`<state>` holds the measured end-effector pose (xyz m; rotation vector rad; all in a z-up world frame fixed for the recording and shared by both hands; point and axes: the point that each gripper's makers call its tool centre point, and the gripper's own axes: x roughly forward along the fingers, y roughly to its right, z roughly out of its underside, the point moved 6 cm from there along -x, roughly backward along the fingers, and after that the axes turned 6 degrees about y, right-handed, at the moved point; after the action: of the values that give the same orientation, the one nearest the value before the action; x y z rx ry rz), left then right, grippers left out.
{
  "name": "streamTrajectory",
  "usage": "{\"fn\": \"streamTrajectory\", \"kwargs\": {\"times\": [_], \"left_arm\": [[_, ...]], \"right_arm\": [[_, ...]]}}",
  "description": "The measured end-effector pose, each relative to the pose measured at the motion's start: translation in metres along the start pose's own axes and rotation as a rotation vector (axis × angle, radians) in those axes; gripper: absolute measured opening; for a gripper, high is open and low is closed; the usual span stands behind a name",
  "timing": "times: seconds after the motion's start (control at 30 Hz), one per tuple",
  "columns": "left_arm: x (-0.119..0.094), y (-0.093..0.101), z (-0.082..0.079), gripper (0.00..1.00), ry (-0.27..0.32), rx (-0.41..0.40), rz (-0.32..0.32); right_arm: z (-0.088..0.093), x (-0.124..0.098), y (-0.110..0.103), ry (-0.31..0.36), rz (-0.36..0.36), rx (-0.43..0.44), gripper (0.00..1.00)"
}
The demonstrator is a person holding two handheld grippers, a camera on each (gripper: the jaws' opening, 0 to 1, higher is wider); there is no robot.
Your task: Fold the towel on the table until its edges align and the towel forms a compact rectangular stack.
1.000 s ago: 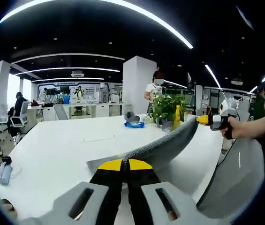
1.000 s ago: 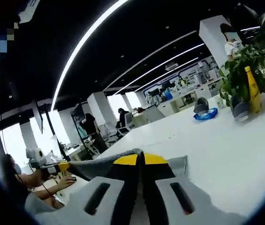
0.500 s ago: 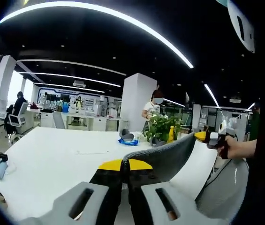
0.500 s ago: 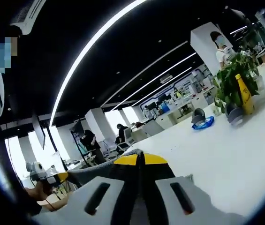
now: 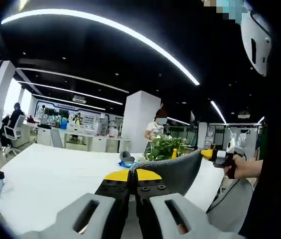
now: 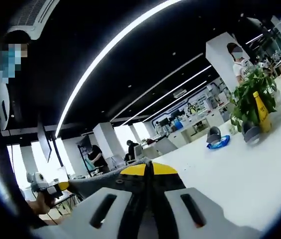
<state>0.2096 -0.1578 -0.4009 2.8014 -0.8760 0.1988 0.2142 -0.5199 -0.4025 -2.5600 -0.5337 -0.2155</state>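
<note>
Both hand-held grippers have their jaws pressed together on the towel, one at each end of an edge. The left hand-held gripper [image 5: 133,175] clamps the grey towel [image 5: 172,172] at its yellow tips, and the cloth stretches from there across to the right hand-held gripper [image 5: 209,154], which a hand [image 5: 237,167] carries beyond the far end of the towel. In the right gripper view the right hand-held gripper [image 6: 150,170] pinches the towel [image 6: 93,185] in the same way, and the cloth runs away to the left hand-held gripper [image 6: 60,187].

The towel hangs in the air between the two tools, raised above the white counter [image 5: 50,174]. How much of it touches the counter I cannot tell.

The main risk, I think, is that a corner slips from the closed tips while the cloth is pulled tight, because each grip takes only a small part of the edge. If one tool goes down before the other, the edges can land askew and the stack is not rectangular. A wide swing can also bring the loose cloth to the plant [image 5: 162,147] and the yellow bottle [image 5: 174,153] that stand behind the towel.
</note>
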Motion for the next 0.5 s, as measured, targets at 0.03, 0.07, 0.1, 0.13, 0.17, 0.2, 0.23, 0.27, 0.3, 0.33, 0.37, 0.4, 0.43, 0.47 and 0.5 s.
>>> {"fn": "streamTrajectory", "kwargs": {"times": [0.03,0.07,0.1,0.13,0.17,0.2,0.23,0.27,0.3,0.33,0.37,0.4,0.43,0.47,0.5], "left_arm": [[0.000,-0.001,0.003,0.03,-0.009,-0.013,-0.004],[0.000,-0.002,0.007,0.03,-0.025,-0.031,-0.005],[0.000,-0.005,0.013,0.03,-0.053,-0.033,-0.018],[0.000,-0.008,0.017,0.03,-0.074,-0.033,-0.028],[0.000,-0.009,0.020,0.03,-0.091,-0.035,-0.030],[0.002,-0.010,0.023,0.03,-0.103,-0.046,-0.026],[0.004,-0.013,0.029,0.03,-0.128,-0.067,-0.023],[0.006,-0.015,0.033,0.03,-0.147,-0.067,-0.019],[0.009,-0.018,0.040,0.03,-0.195,-0.064,-0.007],[0.011,-0.020,0.044,0.03,-0.216,-0.059,-0.002],[0.016,-0.024,0.048,0.03,-0.232,-0.060,-0.005],[0.018,-0.027,0.051,0.03,-0.246,-0.077,-0.010],[0.022,-0.031,0.055,0.03,-0.267,-0.112,-0.014],[0.023,-0.034,0.059,0.03,-0.286,-0.139,-0.017],[0.026,-0.037,0.061,0.03,-0.287,-0.142,-0.018]], "right_arm": [[0.002,0.000,0.001,-0.007,0.004,-0.001,0.00],[0.005,0.000,0.003,-0.018,0.010,-0.006,0.00],[0.009,0.000,0.005,-0.040,0.019,-0.008,0.00],[0.014,0.001,0.008,-0.060,0.025,-0.012,0.00],[0.018,0.002,0.011,-0.078,0.034,-0.020,0.00],[0.025,0.002,0.016,-0.120,0.064,-0.024,0.00],[0.029,0.003,0.020,-0.139,0.075,-0.032,0.00],[0.035,0.004,0.026,-0.163,0.099,-0.027,0.00],[0.039,0.005,0.030,-0.178,0.114,-0.006,0.00],[0.042,0.007,0.034,-0.189,0.121,0.002,0.00],[0.045,0.009,0.037,-0.206,0.123,-0.006,0.00],[0.048,0.010,0.040,-0.229,0.128,-0.015,0.00],[0.052,0.012,0.044,-0.254,0.136,-0.026,0.00],[0.054,0.014,0.045,-0.265,0.137,-0.034,0.00],[0.058,0.016,0.049,-0.284,0.144,-0.035,0.00]]}}
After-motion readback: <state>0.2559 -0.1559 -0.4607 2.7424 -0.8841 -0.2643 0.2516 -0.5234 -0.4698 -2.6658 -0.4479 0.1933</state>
